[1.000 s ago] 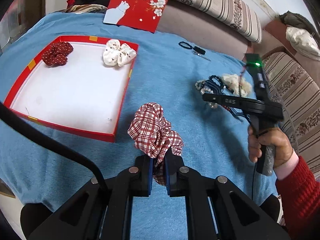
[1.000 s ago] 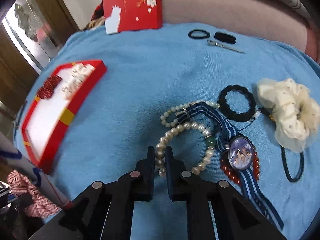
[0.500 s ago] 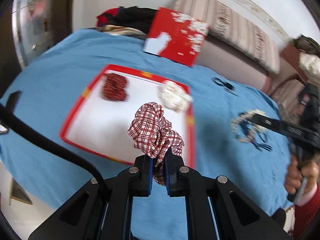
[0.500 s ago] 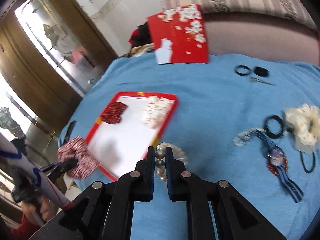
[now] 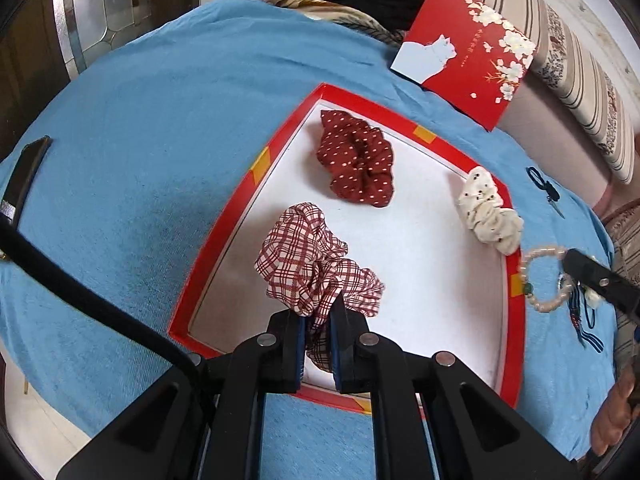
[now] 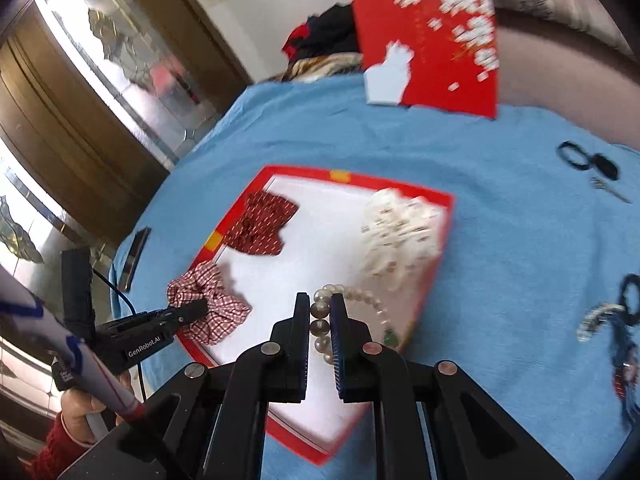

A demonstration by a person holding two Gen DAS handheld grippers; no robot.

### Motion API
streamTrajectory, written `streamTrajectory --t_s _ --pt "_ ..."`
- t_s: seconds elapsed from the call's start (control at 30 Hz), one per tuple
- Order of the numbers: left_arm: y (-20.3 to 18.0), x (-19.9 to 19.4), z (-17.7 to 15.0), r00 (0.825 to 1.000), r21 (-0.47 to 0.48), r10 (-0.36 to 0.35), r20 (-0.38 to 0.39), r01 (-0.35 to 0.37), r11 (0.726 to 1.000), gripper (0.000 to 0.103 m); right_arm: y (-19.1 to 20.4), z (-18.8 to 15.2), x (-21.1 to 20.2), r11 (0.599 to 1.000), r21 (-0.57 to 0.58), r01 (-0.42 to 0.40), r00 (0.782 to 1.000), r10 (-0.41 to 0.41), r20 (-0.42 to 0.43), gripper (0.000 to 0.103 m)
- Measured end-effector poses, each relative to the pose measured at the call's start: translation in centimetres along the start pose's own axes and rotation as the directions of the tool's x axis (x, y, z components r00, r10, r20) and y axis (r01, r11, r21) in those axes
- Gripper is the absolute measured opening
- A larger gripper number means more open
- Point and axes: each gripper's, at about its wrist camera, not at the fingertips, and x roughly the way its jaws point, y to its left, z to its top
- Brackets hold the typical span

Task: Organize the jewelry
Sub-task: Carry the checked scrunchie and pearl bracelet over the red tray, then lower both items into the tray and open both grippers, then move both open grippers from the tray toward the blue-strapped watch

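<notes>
My left gripper (image 5: 318, 312) is shut on a red-and-white plaid scrunchie (image 5: 308, 256), held over the near left part of a red-rimmed white tray (image 5: 240, 200). In the tray lie a dark red dotted scrunchie (image 5: 356, 164) and a cream scrunchie (image 5: 488, 212). My right gripper (image 6: 320, 308) is shut on a pearl bracelet (image 6: 360, 296) that hangs over the tray's (image 6: 444, 240) near right side. The right wrist view also shows the left gripper (image 6: 188, 312) with the plaid scrunchie (image 6: 208, 304). The bracelet (image 5: 540, 276) shows at the tray's right edge in the left wrist view.
A blue cloth (image 5: 140, 140) covers the table. The red box lid (image 5: 468, 52) leans on the sofa behind. Black hair ties and a clip (image 6: 588, 164) lie at the far right, with more jewelry (image 6: 616, 320) nearer. A dark phone (image 5: 24, 172) rests at the left edge.
Both grippers have swung left from the cloth to above the tray. The left one carried the plaid scrunchie; the right one lifted the pearl bracelet off the jewelry pile.
</notes>
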Motion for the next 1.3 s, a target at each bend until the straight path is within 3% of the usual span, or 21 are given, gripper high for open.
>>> streamTrajectory --t_s 0.27,0.33,0.43,0.47,0.53,0.7,0.8,0.87,0.9,1.0,1.13,1.3 --pt "0.9 -1.7 -0.7 0.997 -0.018 -0.046 0.055 0.047 0.999 0.019 3.5 -1.4 6.7 0.997 -0.032 -0.066 0.992 0.062 -0.113 0.011" --pt "1.1 -2.5 -0.9 0.995 -0.018 -0.052 0.079 0.054 0.998 0.029 4.2 -1.8 7.7 0.996 -0.046 -0.075 0.988 0.068 -0.138 0.011" --pt "1.2 -3.8 -1.1 0.993 -0.011 -0.033 0.115 0.035 0.999 0.031 4.7 -2.3 8.3 0.995 -0.059 -0.082 0.985 0.072 -0.158 0.012" --pt "1.2 -4.3 -1.2 0.992 -0.005 -0.021 0.128 0.022 1.000 0.031 4.7 -2.4 8.2 0.995 -0.060 -0.085 0.984 0.074 -0.162 0.020" --pt "1.1 -5.5 -1.5 0.988 -0.002 -0.005 0.156 0.006 1.000 0.034 4.8 -2.6 7.3 0.995 -0.067 -0.079 0.986 0.068 -0.150 0.031" --pt "0.4 -6.9 -2.2 0.984 0.015 0.010 0.178 -0.013 1.000 0.041 3.8 -3.9 2.0 0.995 -0.101 -0.024 0.998 0.018 -0.066 0.039" --pt "-1.1 -5.7 -0.9 0.991 0.050 0.026 0.131 -0.033 0.998 0.041 1.9 -5.6 -1.0 0.995 -0.096 0.035 0.999 -0.038 -0.032 0.039" --pt "-2.2 -4.1 0.8 0.995 0.063 -0.004 0.097 -0.002 0.998 0.041 0.1 -6.7 -3.0 0.995 -0.073 0.074 0.997 -0.075 -0.008 0.039" --pt "-2.6 -3.1 1.6 0.997 0.060 -0.008 0.081 0.003 0.998 0.040 -0.8 -7.2 -3.9 0.994 -0.059 0.092 0.996 -0.092 0.004 0.039" --pt "-3.3 0.7 3.9 1.000 0.015 0.012 0.002 -0.012 1.000 0.006 -3.0 -8.3 -6.1 0.994 -0.010 0.112 0.993 -0.112 0.030 0.039" --pt "-3.7 4.9 5.7 0.998 -0.045 0.038 -0.050 -0.040 0.998 0.005 -5.6 -9.2 -8.7 0.990 0.032 0.138 0.988 -0.139 0.061 0.039" --pt "-5.6 8.1 8.5 0.993 -0.021 0.105 -0.044 -0.106 0.994 0.005 -8.8 -9.9 -10.0 0.984 0.105 0.145 0.985 -0.154 0.079 0.039"
